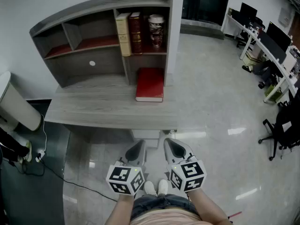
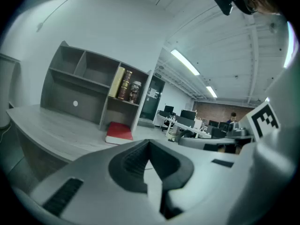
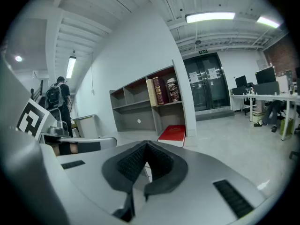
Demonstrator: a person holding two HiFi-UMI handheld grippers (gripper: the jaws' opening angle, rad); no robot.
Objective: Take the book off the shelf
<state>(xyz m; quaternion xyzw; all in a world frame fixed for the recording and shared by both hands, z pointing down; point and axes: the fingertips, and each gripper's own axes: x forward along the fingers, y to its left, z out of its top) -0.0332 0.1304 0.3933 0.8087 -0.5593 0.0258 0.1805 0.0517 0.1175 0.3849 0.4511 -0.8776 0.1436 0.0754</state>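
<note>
I hold my left hand-held gripper (image 1: pixel 137 149) and right hand-held gripper (image 1: pixel 172 147) closed and empty, off the table (image 1: pixel 93 108); the book (image 1: pixel 150 84) lies by its right edge.

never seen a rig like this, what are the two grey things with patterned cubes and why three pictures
No robot here: a person holds a two-jaw gripper in each hand, the left gripper and the right gripper; the marker cubes are part of them. One picture comes from a camera on the person's head, looking down. The other two come from cameras riding on each gripper, looking along its jaws. Both grippers are shut and hold nothing. Ahead is a grey desk with a shelf unit. A red book lies flat on the desk; a cream book, a dark red book and a jar stand in the upper right compartment.
</note>
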